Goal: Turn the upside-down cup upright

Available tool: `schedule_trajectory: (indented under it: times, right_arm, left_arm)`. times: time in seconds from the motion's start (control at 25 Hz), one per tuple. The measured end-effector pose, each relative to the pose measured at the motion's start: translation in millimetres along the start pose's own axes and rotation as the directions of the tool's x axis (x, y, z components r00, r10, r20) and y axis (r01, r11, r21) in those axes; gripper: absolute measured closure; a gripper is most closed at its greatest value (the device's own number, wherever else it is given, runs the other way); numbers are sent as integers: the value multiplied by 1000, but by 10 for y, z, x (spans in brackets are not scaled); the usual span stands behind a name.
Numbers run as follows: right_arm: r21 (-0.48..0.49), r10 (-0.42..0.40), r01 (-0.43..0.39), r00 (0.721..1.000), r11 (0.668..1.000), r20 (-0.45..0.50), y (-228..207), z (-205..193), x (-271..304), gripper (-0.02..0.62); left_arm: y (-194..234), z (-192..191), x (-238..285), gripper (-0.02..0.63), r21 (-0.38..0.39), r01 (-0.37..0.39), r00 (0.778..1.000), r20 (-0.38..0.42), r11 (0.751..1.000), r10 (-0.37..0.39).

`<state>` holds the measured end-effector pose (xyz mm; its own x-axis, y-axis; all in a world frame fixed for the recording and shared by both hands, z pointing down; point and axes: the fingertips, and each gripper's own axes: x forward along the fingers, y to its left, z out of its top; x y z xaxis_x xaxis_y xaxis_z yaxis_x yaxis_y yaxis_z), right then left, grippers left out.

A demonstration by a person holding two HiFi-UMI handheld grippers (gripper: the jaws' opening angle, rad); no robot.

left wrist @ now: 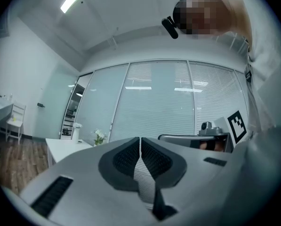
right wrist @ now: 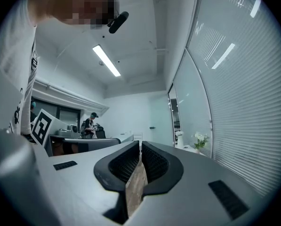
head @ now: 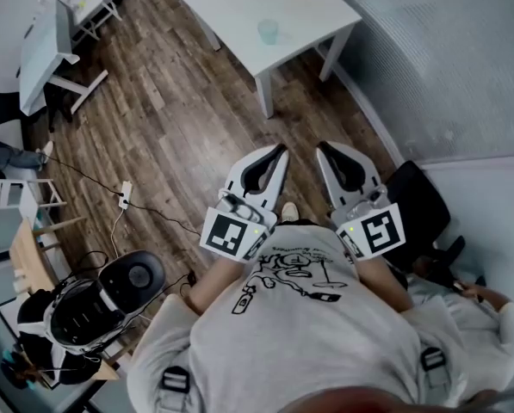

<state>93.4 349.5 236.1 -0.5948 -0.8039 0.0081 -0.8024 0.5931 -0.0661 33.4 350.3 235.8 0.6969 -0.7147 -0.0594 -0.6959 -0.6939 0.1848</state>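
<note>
White table (head: pixel 239 3): one cup (head: pixel 268 31). Two grippers, left gripper (head: pixel 281 150), right gripper (head: pixel 322 147): fingers (left wrist: pixel 124 161) closed, empty.

— What sort of place is shown?
— An office-like workroom is suggested. A white table (head: pixel 231 7) is set on a wood-look floor (head: pixel 170 119), and glass partitions fitted with blinds (left wrist: pixel 178 102) are seen along one side.
— By what else is it told?
— By a ceiling strip light (right wrist: pixel 106 60), a power strip (head: pixel 125 194) with cables laid across the floor, and a black chair (head: pixel 420 205). A person (right wrist: pixel 89 125) is seen at a far desk.
</note>
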Motion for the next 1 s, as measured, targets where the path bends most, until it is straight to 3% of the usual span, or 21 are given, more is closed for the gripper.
schedule_trajectory:
  times: [0.4, 0.56, 1.0]
  right_arm:
    - [-6, 31, -31, 999, 1000, 13, -214, -143, -121, 551]
    - [-9, 21, -21, 1000, 1000, 12, -295, -183, -37, 551]
    - [-40, 8, -7, 1000, 999, 16, -445, -88, 561, 551]
  left_arm:
    - [-143, -209, 196, 592, 10, -12, 1000, -11, 1000, 12]
    - [-51, -286, 249, 594, -7, -11, 1000, -21, 1000, 10]
    - [468, -59, 527, 603, 2, 31, 999, 16, 1000, -31]
